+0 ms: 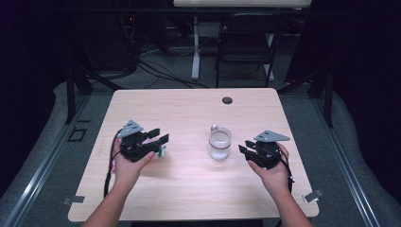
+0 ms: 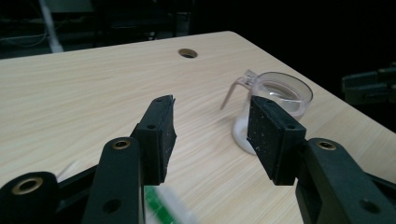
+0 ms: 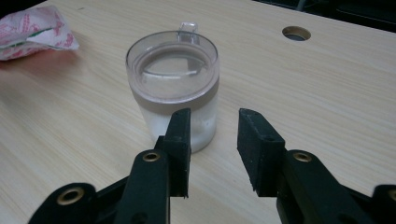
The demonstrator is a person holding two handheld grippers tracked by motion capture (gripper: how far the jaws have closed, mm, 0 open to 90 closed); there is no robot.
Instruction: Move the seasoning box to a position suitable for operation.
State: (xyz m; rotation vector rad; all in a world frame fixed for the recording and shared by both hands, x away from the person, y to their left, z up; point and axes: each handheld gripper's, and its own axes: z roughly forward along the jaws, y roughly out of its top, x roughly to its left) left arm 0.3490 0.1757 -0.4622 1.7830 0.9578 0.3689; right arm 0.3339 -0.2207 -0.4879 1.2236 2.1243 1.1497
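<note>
No writing can be read anywhere; the small packet (image 3: 35, 31) at the far left of the right gripper view carries a pink-and-white print with a green strip, too blurred to make out. A clear plastic cup (image 1: 220, 142) stands upright near the middle of the table (image 1: 189, 189), between the two hands; it has a clear lid with a small tab at its far edge, and its lower part looks whitish, though what is inside cannot be told. The left gripper (image 1: 158, 135) hovers left of the cup, jaws partly open with nothing between them; the packet lies just beneath it. The right gripper (image 1: 244, 146) sits just right of the cup, jaws partly open and empty, pointing at the cup without touching it.
</note>
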